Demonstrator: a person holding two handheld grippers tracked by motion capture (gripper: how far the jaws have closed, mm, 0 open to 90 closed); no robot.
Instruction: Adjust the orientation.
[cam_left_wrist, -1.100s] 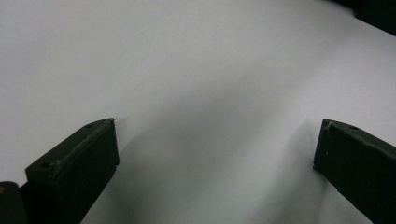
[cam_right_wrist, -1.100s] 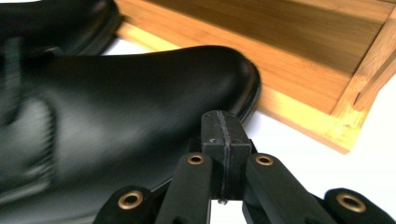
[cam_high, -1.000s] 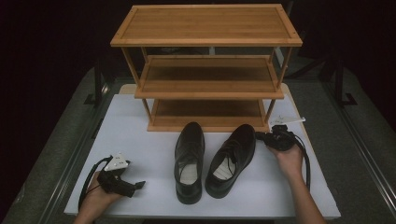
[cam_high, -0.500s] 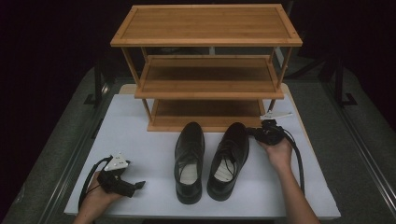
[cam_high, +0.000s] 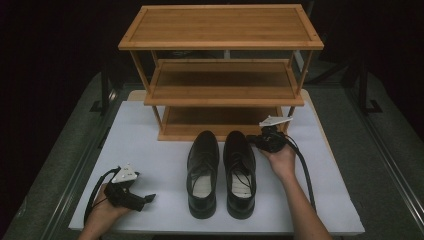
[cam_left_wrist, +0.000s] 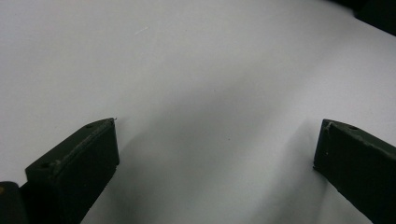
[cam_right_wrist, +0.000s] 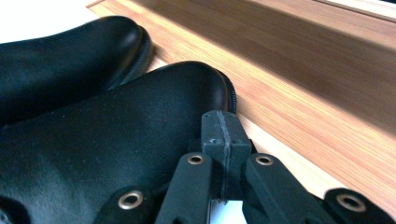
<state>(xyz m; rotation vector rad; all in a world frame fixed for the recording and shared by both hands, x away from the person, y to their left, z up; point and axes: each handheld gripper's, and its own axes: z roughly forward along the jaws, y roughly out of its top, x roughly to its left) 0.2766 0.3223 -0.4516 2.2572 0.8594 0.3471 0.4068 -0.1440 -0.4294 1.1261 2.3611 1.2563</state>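
Two black leather lace-up shoes stand side by side on the white table (cam_high: 150, 135), toes toward a wooden three-shelf rack (cam_high: 220, 75). My right gripper (cam_high: 253, 140) is shut with nothing between its jaws. Its tips rest against the outer side of the right shoe (cam_high: 240, 170) near the toe. In the right gripper view the shut gripper (cam_right_wrist: 220, 126) touches that shoe (cam_right_wrist: 116, 149), with the left shoe (cam_right_wrist: 60, 56) behind it and the rack's bottom shelf (cam_right_wrist: 303, 93) just past the toes. The left shoe (cam_high: 202, 172) lies apart from both grippers. My left gripper (cam_high: 149, 198) lies at the front left, open over bare table (cam_left_wrist: 187, 70).
The rack stands at the table's back middle, its lowest shelf just beyond the shoe toes. A black cable (cam_high: 305, 175) trails from the right gripper along the forearm. Dark floor and metal frame legs surround the table.
The right gripper has moved left toward the rack's front. The right shoe, angled before, now lies parallel to the left shoe. The left gripper has stayed put.
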